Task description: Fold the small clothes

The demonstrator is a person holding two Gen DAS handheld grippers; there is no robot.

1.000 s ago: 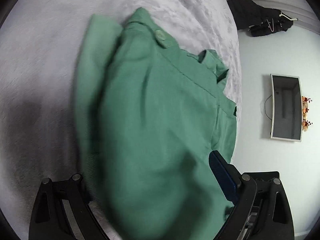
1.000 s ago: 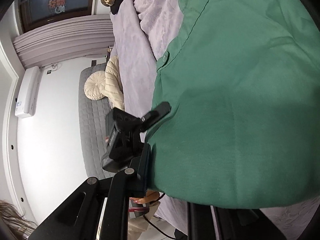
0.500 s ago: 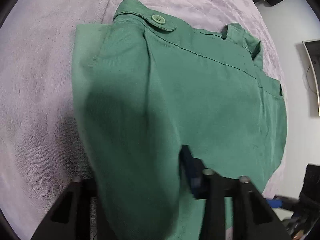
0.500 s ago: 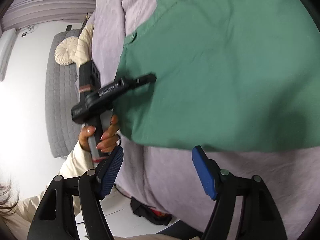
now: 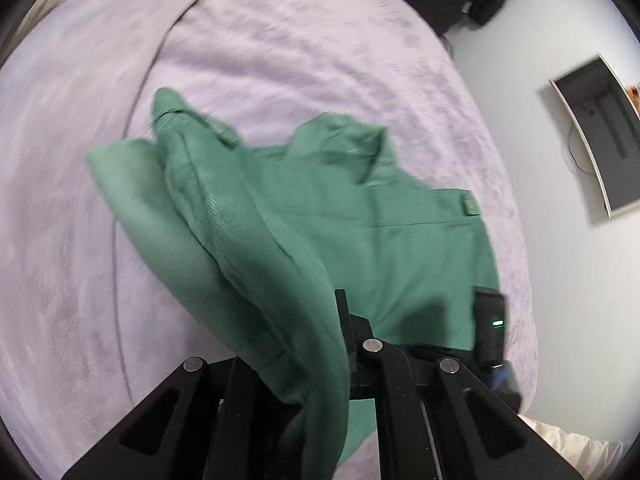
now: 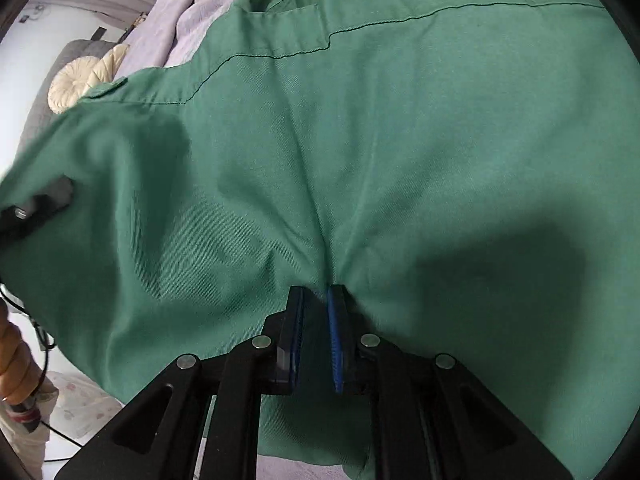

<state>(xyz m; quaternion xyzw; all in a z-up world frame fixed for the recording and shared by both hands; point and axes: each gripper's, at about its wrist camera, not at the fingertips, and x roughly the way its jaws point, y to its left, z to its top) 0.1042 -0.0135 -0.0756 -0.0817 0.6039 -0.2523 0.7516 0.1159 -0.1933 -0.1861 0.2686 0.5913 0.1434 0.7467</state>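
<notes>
Pinching a gathered fold of green twill shorts (image 6: 360, 160) between its blue ribbed pads, the right gripper (image 6: 316, 296) was clamped near the hem. The left gripper (image 5: 316, 344) gripped the same garment's other edge, cloth draped over its fingers. The shorts lay on a lilac plush bedspread (image 5: 300, 48), with open bedding on three sides.

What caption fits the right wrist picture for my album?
Right gripper pinches a fold of the green cotton shorts on the lilac bedspread.
</notes>
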